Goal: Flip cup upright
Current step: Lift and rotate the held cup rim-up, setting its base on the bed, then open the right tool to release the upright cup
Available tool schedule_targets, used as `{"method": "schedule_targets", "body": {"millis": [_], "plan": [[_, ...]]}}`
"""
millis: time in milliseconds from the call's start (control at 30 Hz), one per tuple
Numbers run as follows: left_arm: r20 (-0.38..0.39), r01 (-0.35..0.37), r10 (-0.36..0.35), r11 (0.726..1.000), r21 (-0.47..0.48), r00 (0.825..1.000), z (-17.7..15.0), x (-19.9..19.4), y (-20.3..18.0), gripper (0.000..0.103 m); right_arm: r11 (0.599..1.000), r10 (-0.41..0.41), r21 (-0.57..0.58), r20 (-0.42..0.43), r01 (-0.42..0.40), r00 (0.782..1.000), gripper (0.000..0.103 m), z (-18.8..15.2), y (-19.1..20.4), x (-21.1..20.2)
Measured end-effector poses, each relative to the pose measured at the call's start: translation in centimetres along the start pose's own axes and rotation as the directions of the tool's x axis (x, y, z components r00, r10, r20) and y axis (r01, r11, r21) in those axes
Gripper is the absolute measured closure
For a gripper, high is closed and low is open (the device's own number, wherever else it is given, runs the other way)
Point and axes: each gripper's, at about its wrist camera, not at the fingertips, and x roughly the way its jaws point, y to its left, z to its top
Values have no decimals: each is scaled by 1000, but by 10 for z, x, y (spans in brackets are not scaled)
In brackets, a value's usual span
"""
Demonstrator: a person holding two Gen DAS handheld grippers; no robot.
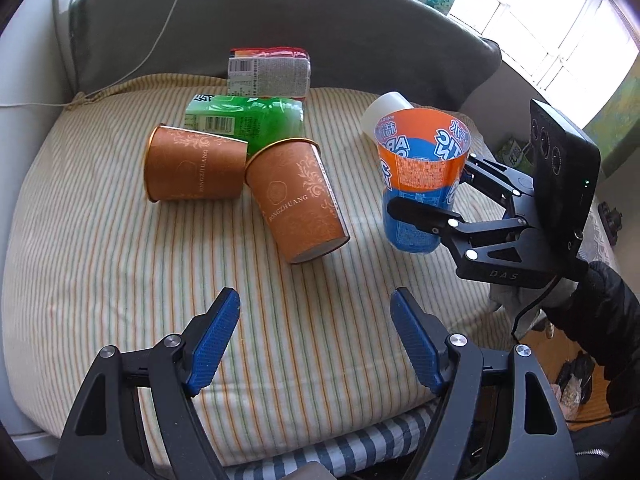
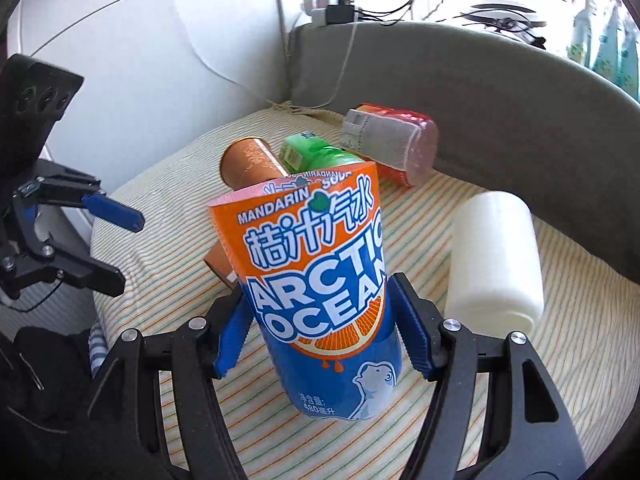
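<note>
An orange-and-blue "Arctic Ocean" cup stands nearly upright, mouth up, on the striped cushion; it fills the middle of the right wrist view. My right gripper is shut on its lower body, also seen in the left wrist view. Two brown paper cups lie on their sides: one at the left and one tilted beside it. My left gripper is open and empty, above the cushion's front, near the tilted brown cup.
A white plastic jar lies right behind the held cup. A green packet and a red-and-white packet lie at the cushion's back. A grey backrest curves behind. The cushion's front edge drops off below.
</note>
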Motion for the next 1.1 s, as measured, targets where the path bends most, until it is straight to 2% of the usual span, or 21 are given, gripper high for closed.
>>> {"method": "schedule_targets", "body": {"millis": [167, 300, 500, 633, 767, 867, 1100], "plan": [[26, 19, -19, 1000, 24, 999, -3, 0, -8, 25, 984, -91, 156, 56, 81, 994, 34, -13, -10, -13], [66, 24, -26, 999, 43, 997, -8, -1, -13, 25, 965, -174, 214, 102, 149, 980, 34, -24, -6, -30], [161, -1, -9, 998, 62, 987, -14, -10, -17, 25, 941, -217, 283, 87, 184, 972, 34, -36, -1, -33], [170, 24, -32, 999, 47, 985, -19, -13, -15, 25, 925, -238, 321, 76, 202, 968, 33, -40, 2, -35], [169, 25, -34, 998, 52, 985, -22, -14, -14, 25, 922, -262, 312, 72, 228, 962, 31, -42, 8, -36], [177, 27, -36, 998, 51, 984, -26, -18, -13, 25, 918, -294, 302, 85, 257, 952, 19, -43, 13, -40], [209, 17, -30, 998, 62, 977, -31, -27, -14, 25, 918, -323, 274, 92, 288, 942, 16, -44, 28, -48]]}}
